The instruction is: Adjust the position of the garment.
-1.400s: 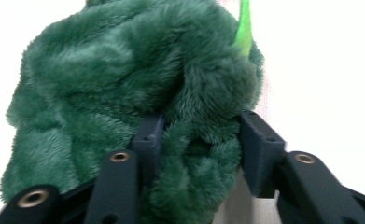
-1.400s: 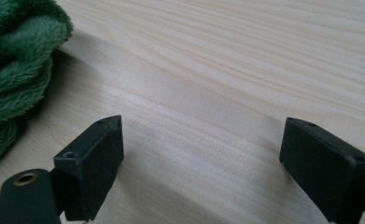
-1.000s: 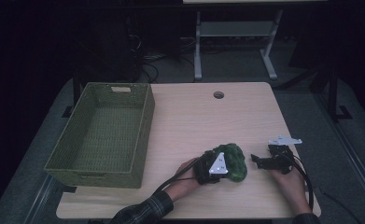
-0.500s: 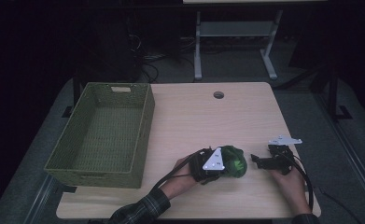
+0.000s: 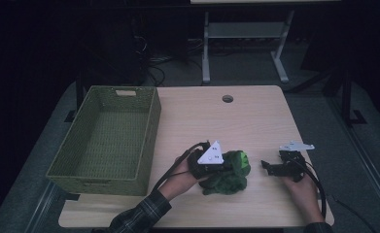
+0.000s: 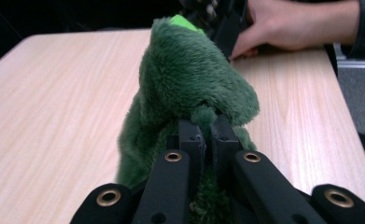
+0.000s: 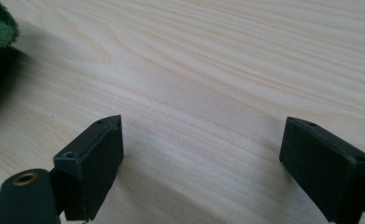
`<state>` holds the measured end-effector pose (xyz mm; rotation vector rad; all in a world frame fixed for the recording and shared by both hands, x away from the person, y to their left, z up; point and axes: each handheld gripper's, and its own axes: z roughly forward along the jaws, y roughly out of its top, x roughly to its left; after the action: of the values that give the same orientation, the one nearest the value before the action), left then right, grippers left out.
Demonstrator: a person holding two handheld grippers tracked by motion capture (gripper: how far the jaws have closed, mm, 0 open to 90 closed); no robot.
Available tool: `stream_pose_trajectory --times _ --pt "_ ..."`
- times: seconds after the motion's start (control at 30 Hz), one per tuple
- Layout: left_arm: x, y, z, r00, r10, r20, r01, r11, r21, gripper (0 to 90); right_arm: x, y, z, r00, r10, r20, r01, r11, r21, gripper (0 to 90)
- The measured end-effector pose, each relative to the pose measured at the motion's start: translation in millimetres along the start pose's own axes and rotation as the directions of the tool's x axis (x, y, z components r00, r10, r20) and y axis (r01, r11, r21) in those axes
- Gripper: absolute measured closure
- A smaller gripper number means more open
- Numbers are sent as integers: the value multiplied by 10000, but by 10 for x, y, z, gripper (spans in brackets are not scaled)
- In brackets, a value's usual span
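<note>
- Left tongs (image 6: 202, 140) clamped tight on a fold of the green plush toy (image 6: 189, 79) — centre frame.
- Right tongs (image 7: 199, 158) spread wide over bare worktop (image 7: 217, 60) — nothing between them.

Green basket (image 5: 105, 138) on wooden table (image 5: 255, 121)

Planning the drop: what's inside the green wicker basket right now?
The green wicker basket holds nothing on its visible woven floor; its near wall hides the strip of floor just behind it.
</note>
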<state>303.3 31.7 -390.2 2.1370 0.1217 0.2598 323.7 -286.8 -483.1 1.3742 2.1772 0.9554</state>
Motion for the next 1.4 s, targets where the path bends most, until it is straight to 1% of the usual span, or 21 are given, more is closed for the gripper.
stream_pose_trajectory --times 0.17,0.23,0.33,0.37,0.4,0.47,0.5,0.6,0.7,0.77,0.83,0.87,0.93,0.97,1.0,1.03,1.07,1.2,1.23,1.33,1.4 --pt "59 24 -88 9999 -75 -110 74 9999 -97 866 0 0 0 10000 5 -3 -5 10000 1 134" --pt "49 7 -48 9999 -120 30 120 9999 48 864 0 0 0 10000 3 -1 -3 10000 2 134" --pt "-34 -37 69 9993 -128 350 120 9997 220 851 0 0 0 10000 -2 0 2 10000 0 134" --pt "-67 -52 105 9993 -41 376 30 9995 309 838 0 0 0 10000 0 -1 0 10000 0 134" --pt "-95 -69 146 9989 -43 464 23 9991 432 815 0 0 0 10000 -3 -2 3 10000 -1 134" --pt "-146 -116 224 9977 -48 674 -11 9963 862 727 0 0 0 10000 -1 -2 1 10000 -1 134" --pt "-166 -144 253 9971 71 754 -149 9946 1030 689 0 0 0 10000 7 -3 -7 10000 1 134" --pt "-233 -221 315 9907 79 1361 -265 9905 1350 546 0 0 0 10000 -3 0 3 10000 -1 134" --pt "-298 -250 338 9858 111 1674 -372 9874 1535 421 0 0 0 10000 -1 0 1 10000 0 134" --pt "-340 -270 355 9866 289 1608 -568 9835 1716 365 0 0 0 10000 -1 0 1 10000 0 134" --pt "-368 -313 387 9862 730 1487 -1041 9714 2136 315 0 0 0 10000 0 0 0 10000 -1 134" --pt "-377 -344 407 9864 859 1404 -1163 9673 2256 307 0 0 0 10000 0 -1 0 10000 0 134" --pt "-389 -404 448 9885 874 1231 -1149 9646 2373 307 0 -1 0 10000 -2 0 2 10000 -2 134" --pt "-378 -417 453 9878 1028 1170 -1287 9619 2414 313 0 0 0 10000 2 0 -2 10000 -2 134" --pt "-373 -429 463 9904 893 1054 -1123 9647 2382 322 0 0 0 10000 0 -1 0 10000 -2 134" --pt "-357 -437 466 9908 954 964 -1166 9620 2469 336 0 0 0 10000 2 -1 -2 10000 -1 134" --pt "-359 -446 472 9924 896 848 -1078 9641 2428 362 0 0 0 10000 2 -1 -2 10000 -3 134" --pt "-339 -473 491 9929 1025 601 -1145 9604 2539 458 0 -1 0 10000 2 1 -2 10000 -3 135" --pt "-334 -478 496 9940 958 526 -1059 9630 2476 483 0 -1 0 10000 2 1 -2 10000 -4 135" --pt "-319 -486 497 9946 949 426 -1026 9631 2489 580 0 -1 0 10000 1 2 -1 10000 -5 135" --pt "-301 -493 499 9957 815 428 -894 9679 2349 652 1 -1 0 10000 11 0 -11 10000 2 135"
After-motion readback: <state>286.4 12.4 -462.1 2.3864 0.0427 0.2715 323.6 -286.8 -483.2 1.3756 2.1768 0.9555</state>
